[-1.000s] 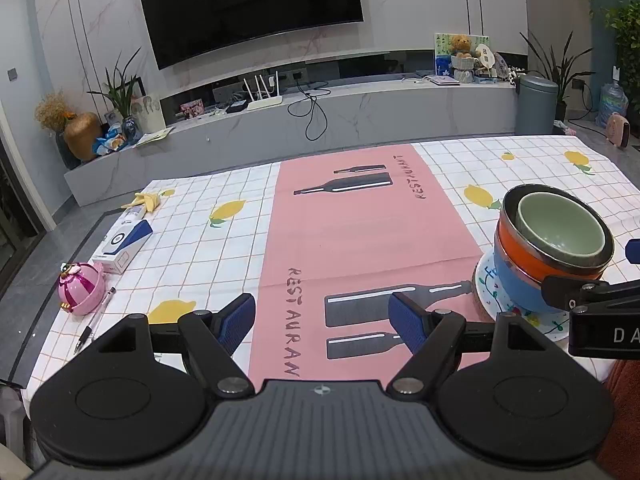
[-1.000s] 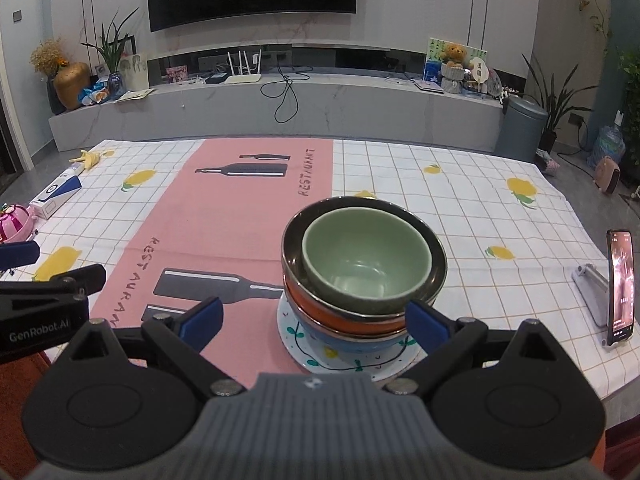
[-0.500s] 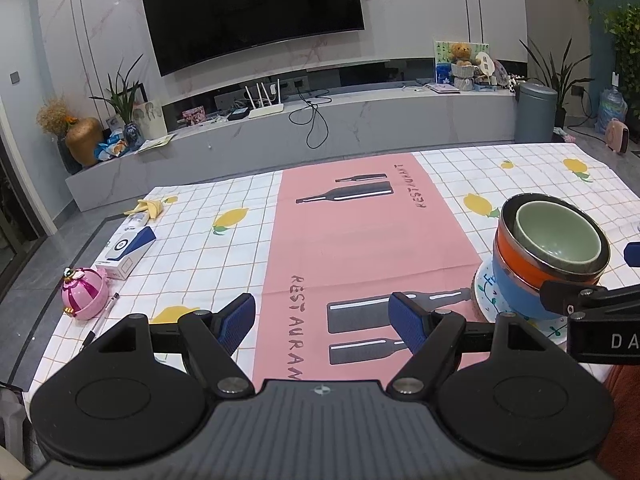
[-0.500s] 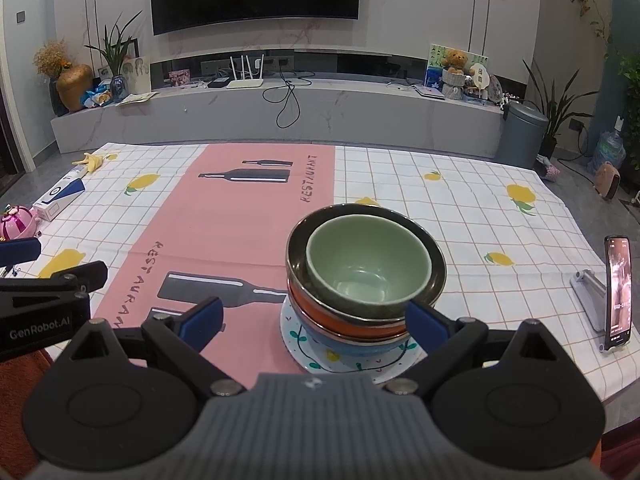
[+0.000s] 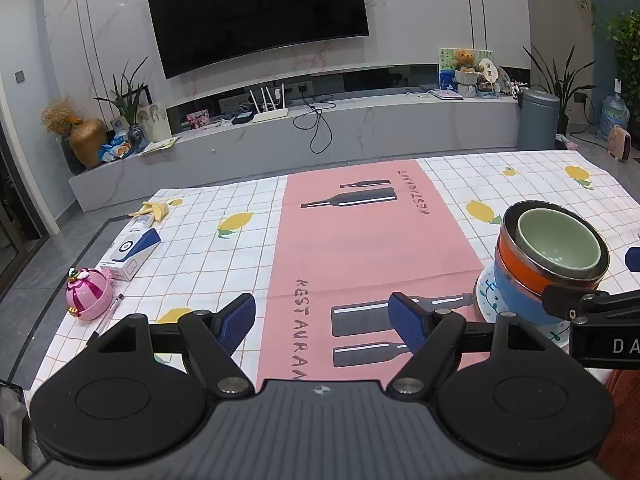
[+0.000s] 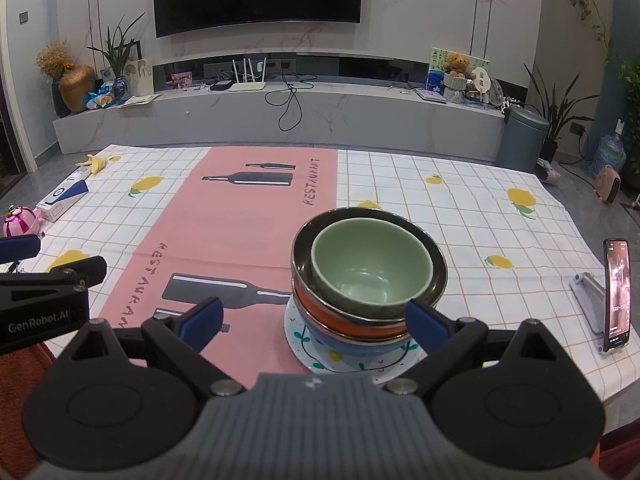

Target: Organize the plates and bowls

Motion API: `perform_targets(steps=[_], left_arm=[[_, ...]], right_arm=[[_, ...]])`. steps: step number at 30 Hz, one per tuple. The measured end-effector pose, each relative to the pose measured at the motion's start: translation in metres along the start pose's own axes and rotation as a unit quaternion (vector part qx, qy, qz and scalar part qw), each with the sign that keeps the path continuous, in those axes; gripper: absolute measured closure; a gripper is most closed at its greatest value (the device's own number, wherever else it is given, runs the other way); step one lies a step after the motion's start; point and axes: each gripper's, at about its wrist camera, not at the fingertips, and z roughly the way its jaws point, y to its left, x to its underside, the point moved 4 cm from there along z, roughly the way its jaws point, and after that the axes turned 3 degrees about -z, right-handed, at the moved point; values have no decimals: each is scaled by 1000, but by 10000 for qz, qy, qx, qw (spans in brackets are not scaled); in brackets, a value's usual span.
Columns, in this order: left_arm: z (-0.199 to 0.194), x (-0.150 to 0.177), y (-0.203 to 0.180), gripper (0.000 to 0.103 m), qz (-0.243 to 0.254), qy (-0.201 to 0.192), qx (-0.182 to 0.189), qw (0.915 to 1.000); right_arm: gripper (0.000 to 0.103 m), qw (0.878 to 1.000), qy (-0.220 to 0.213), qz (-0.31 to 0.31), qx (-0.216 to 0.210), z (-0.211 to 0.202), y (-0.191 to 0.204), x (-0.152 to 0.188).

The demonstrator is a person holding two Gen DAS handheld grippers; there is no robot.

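So the dishes are all piled up in one stack near the front edge of the table: a green bowl sits nested inside a dark metallic-rimmed bowl, that one's in an orange bowl, then a blue bowl under it, and the whole lot rests on a white patterned plate. The tablecloth is the checkered lemon kind with a pink strip down the middle. The right gripper is spread wide, empty, its blue pads sitting either side of the stack on the near side, not touching it as far as one can tell. The left gripper is also wide open with nothing in it, hanging over the pink strip, well to the left of the bowls. Off on the far left of the table there's a pink round toy, a blue-and-white box and a banana peel. A phone on a stand is over on the right side.
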Motion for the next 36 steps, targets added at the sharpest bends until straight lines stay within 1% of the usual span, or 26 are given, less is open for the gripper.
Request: perform_targets(steps=[36], left_arm=[[-2, 0, 1, 14, -11, -21, -4, 10000]], right_arm=[[7, 10000, 13, 8, -16, -4, 4, 2]])
